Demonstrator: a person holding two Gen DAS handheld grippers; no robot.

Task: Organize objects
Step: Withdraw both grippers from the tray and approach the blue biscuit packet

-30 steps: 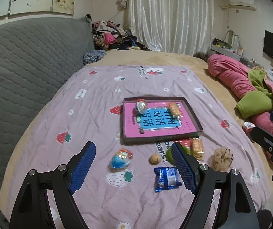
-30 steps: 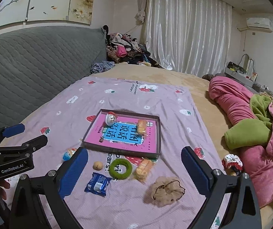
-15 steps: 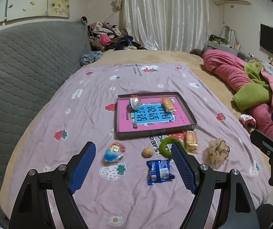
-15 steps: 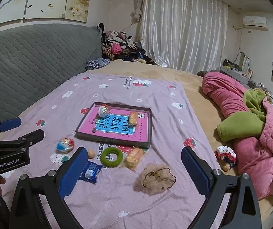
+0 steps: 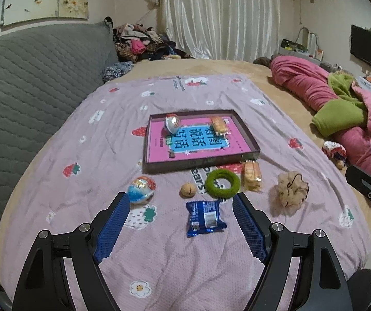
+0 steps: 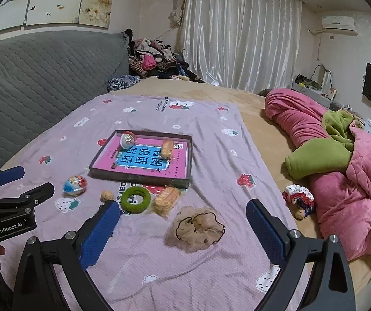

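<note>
Hovering w/ left gripper (image 5: 181, 203) & right gripper (image 6: 182, 211) both spread, empty; blue packet (image 5: 205, 218) at 12 lay flat, crinkly — I judged pads might skid off.

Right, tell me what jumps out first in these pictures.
The shallow tray with its bright pink and blue lining sits mid-blanket, holding a capsule toy and a wrapped snack. In front of it lie a green ring and a blue packet, between the open left gripper fingers.

soft, even indoor light, faint shadows, mild grain, and strong fisheye bending with black vignetted corners.
</note>
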